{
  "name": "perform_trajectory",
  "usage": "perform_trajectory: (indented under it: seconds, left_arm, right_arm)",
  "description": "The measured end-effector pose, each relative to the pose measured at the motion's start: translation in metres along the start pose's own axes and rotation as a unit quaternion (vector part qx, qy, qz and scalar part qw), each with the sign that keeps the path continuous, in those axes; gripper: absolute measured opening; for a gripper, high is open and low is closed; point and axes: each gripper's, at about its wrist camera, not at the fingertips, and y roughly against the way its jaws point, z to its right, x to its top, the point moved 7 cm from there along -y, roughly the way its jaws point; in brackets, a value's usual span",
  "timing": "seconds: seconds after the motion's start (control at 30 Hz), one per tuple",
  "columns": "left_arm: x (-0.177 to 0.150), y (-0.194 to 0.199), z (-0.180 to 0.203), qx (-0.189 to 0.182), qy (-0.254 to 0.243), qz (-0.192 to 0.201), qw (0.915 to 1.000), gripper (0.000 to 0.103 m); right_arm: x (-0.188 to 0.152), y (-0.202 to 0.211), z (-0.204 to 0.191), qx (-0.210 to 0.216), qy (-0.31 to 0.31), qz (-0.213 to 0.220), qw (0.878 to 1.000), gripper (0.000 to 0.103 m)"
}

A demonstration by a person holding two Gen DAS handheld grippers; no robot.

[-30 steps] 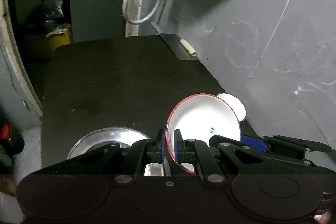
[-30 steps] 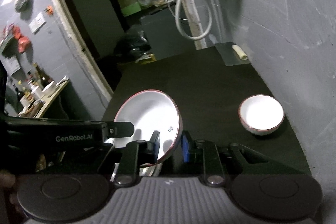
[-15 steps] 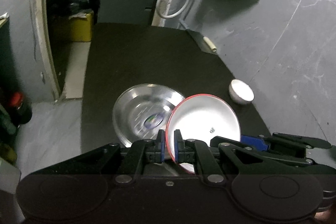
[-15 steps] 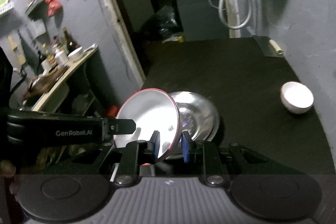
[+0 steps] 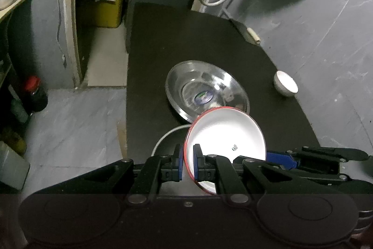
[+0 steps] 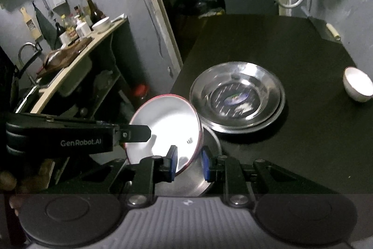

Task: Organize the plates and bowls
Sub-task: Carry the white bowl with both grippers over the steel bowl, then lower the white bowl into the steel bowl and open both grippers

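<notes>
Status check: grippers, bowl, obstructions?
Left gripper shut on red-rimmed bowl; right gripper shut on it too. Bowl tilted above pot. Steel plates beyond.

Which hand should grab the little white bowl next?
Probably the right gripper: the little white bowl sits on its side, while the left gripper can hold the red-rimmed bowl.

Left hand-held gripper (image 5: 187, 162): black linkage arms, blue pads, silver screws, round housings. Right hand-held gripper (image 6: 188, 163): same build, ribbed grey body; white "GenRobot.AI" lettering seen at 9 o'clock.
</notes>
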Motion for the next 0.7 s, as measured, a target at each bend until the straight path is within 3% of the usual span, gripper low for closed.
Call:
perform_trajectory:
  seconds: [0.7]
  left_arm:
    - [-0.015,-0.032,-0.008,0.017,-0.014,-0.083,0.9963,0.009]
  right_arm:
    - [-0.005,-0.035,0.004,-0.010,-0.019,-0.078,0.997,0.025]
